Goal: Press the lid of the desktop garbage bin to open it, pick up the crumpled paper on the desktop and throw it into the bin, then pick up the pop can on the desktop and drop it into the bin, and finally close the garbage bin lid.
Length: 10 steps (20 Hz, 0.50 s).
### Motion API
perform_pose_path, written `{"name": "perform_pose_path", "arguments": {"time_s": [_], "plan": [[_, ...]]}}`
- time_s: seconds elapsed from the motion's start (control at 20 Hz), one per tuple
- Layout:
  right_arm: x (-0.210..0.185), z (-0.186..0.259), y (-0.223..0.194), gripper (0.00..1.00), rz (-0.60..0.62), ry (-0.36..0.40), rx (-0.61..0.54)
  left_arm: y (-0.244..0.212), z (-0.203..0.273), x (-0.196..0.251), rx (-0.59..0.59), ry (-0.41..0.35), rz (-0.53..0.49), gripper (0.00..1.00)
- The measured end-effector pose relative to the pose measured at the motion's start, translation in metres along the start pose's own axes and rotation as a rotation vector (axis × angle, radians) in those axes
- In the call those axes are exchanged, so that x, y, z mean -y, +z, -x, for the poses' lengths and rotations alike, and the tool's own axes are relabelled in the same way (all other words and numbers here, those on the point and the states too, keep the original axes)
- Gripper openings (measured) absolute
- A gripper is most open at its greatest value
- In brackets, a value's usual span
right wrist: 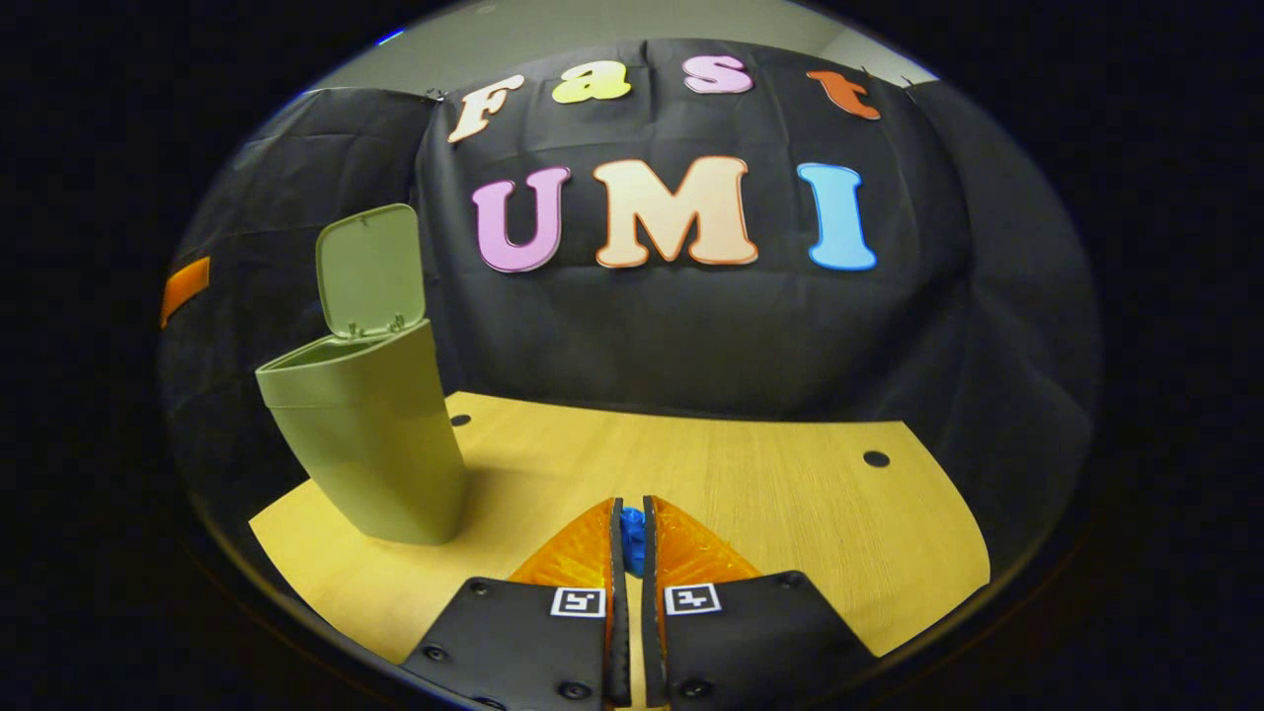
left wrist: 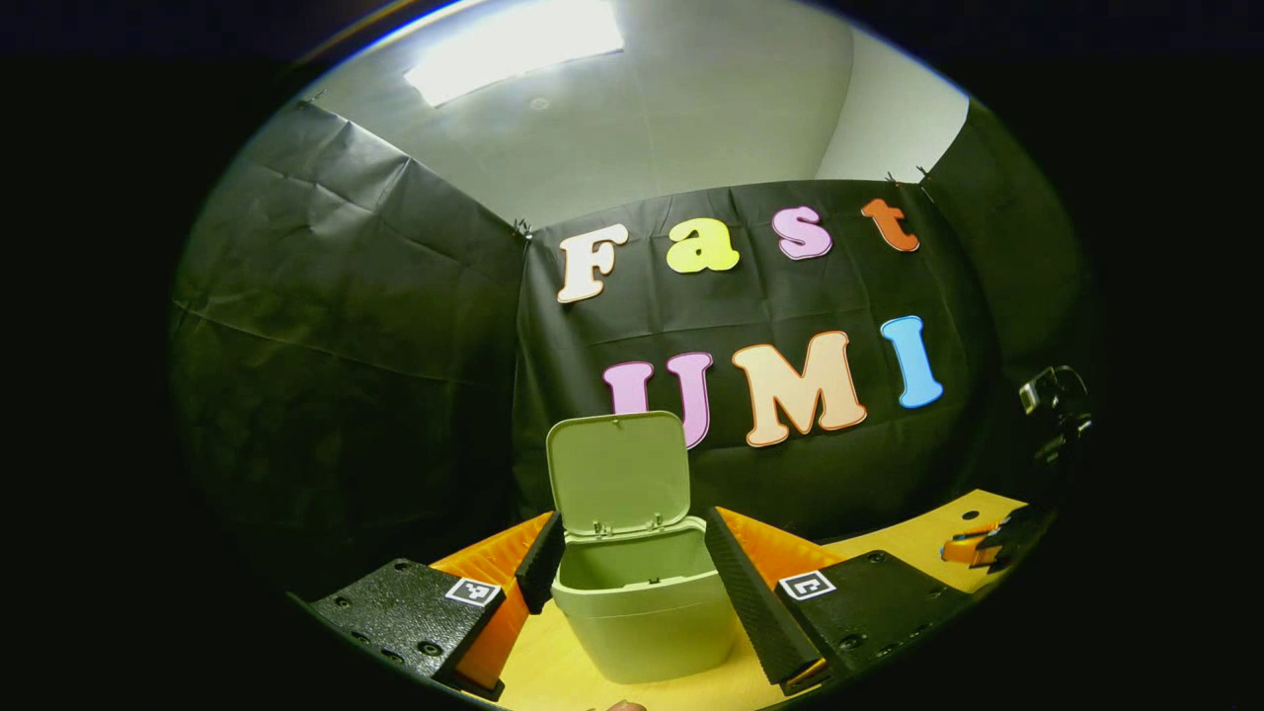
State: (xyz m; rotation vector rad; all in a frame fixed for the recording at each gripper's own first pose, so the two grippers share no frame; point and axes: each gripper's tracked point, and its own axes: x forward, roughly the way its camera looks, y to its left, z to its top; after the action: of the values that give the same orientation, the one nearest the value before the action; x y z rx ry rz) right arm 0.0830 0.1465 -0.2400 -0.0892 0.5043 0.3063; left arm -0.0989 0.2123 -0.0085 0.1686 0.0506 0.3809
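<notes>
The pale green desktop bin [left wrist: 642, 612] stands on the wooden table with its lid [left wrist: 619, 474] swung up and upright. My left gripper [left wrist: 632, 533] is open, and its two fingers flank the bin's open mouth on either side without touching it. In the right gripper view the same bin [right wrist: 365, 434] stands at the left with its lid [right wrist: 370, 272] raised. My right gripper [right wrist: 632, 533] hovers low over the table to the bin's right, its fingers closed to a thin slit. A small blue bit [right wrist: 632, 541] shows in that slit; I cannot tell what it is.
The light wooden table [right wrist: 750, 494] runs to the black cloth wall behind and has small round holes [right wrist: 876, 458]. In the left gripper view the other gripper [left wrist: 973, 545] sits far right over the table's edge, with a dark camera mount [left wrist: 1057, 395] above it.
</notes>
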Motion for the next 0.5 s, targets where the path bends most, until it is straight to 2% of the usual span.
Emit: {"name": "perform_pose_path", "arguments": {"time_s": [0.35, 0.5], "plan": [[-0.109, -0.003, 0.086, 0.07, 0.052, 0.155, 0.18, -0.023, 0.0, -0.045, -0.042, 0.028, 0.0, 0.87], [-0.152, -0.015, 0.106, 0.07, 0.044, 0.206, 0.223, -0.035, -0.001, -0.066, -0.063, 0.04, -0.003, 0.87]]}}
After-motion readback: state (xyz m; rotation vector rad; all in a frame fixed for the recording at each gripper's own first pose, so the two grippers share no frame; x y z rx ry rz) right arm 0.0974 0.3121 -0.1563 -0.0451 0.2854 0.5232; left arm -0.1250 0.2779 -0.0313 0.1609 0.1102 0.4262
